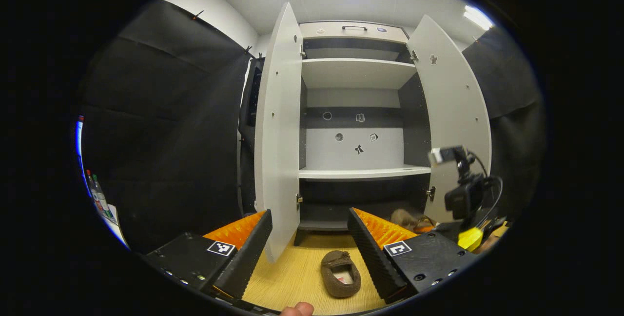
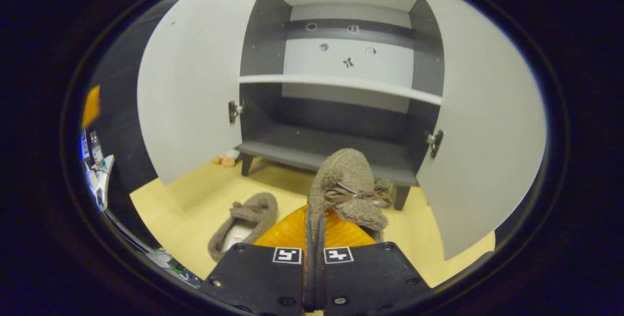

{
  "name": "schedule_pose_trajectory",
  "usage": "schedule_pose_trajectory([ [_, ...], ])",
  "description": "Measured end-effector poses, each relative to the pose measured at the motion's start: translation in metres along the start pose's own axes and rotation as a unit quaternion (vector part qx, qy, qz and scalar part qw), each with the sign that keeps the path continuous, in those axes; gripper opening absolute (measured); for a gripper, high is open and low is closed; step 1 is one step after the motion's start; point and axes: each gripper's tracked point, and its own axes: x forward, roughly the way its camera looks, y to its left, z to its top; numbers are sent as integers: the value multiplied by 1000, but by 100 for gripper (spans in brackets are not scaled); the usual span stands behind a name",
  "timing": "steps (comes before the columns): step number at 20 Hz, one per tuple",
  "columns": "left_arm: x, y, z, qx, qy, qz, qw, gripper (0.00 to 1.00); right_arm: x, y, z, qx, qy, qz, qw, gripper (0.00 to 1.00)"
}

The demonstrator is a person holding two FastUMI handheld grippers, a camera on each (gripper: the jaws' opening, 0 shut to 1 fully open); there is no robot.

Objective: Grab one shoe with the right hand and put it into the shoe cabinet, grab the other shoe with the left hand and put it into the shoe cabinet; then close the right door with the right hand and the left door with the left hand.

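Pressing together on the heel wall of one brown fuzzy shoe (image 2: 348,184), with the right gripper (image 2: 314,228) holding it lifted, toe pointing toward the lowest opening of the shoe cabinet (image 2: 341,126), bow on top facing the camera. Standing wide apart and gripping nothing, the fingers of the left gripper (image 1: 309,238), hovering above the floor. Lying on the pale wooden floor (image 2: 195,199), the other shoe (image 1: 340,273), opening upward, between those spread fingers in the left gripper view and to the left of the held one in the right gripper view (image 2: 243,226). Appearing low at the right of the left gripper view, the held shoe (image 1: 404,218), just in front of the cabinet's bottom. Hanging open on both sides, the left door (image 1: 278,135) and the right door (image 1: 458,106), exposing pale shelves (image 1: 363,173) against a dark interior. Showing at the bottom edge of the left gripper view, a fingertip of a hand (image 1: 297,309). Sitting by the cabinet's left leg in the right gripper view, a few small orange and pale items (image 2: 226,158), too small to identify.
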Motion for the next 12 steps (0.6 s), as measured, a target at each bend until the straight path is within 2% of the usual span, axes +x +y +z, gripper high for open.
schedule_pose_trajectory([
  [2, 0, -4, 0, 0, 0, -5, 1000, 95, -7, -6, 49, -11, -33, -4, 999, 4],
  [6, -1, -9, 4, 1, -6, -15, 1000, 95, -1, -11, 135, 11, -75, 18, 997, 4],
  [9, -2, -8, 7, 4, -10, -14, 1000, 95, 30, -34, 186, 0, -77, -12, 997, 4],
  [12, -4, -6, 5, 1, -7, -13, 1000, 95, 74, -54, 210, 3, -39, -36, 999, 4],
])
